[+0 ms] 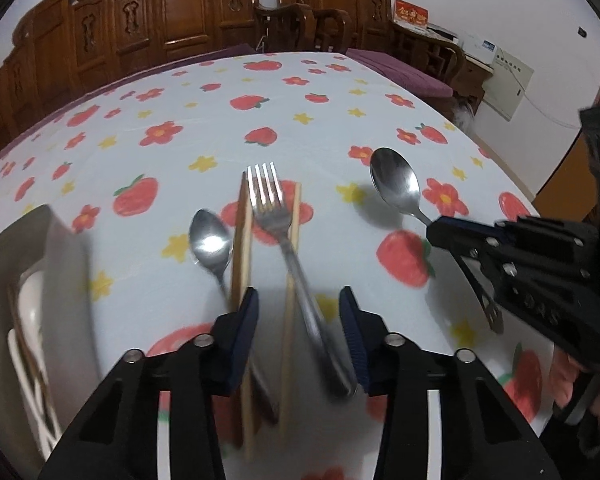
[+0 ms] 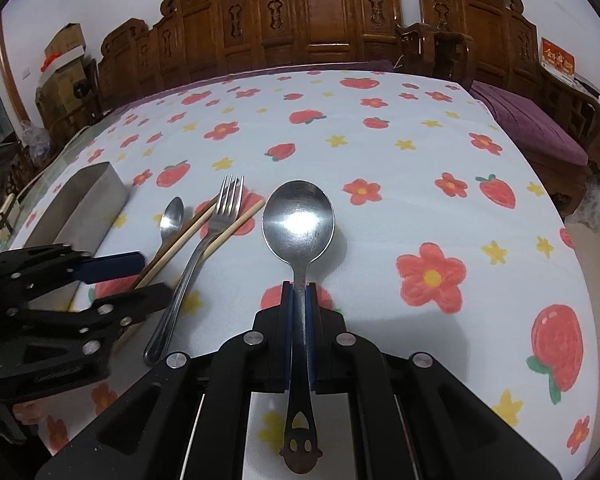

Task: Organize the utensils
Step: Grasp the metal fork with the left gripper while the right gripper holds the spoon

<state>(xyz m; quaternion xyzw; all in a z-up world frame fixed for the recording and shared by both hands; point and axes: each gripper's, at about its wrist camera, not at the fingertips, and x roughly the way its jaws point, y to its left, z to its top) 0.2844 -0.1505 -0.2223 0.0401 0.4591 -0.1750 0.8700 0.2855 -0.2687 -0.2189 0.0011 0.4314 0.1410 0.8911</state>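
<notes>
Leftward, steel box (image 2: 85,200), blurred utensils inside (image 1: 30,344)

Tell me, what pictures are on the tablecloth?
The tablecloth is white with red strawberries, red flowers and small yellow flowers, clearest in the right wrist view.

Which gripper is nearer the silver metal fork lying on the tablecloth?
Left. The left gripper straddles the silver metal fork handle, jaws not yet pressing. The right gripper, off to the fork's right, holds the large steel spoon.
</notes>
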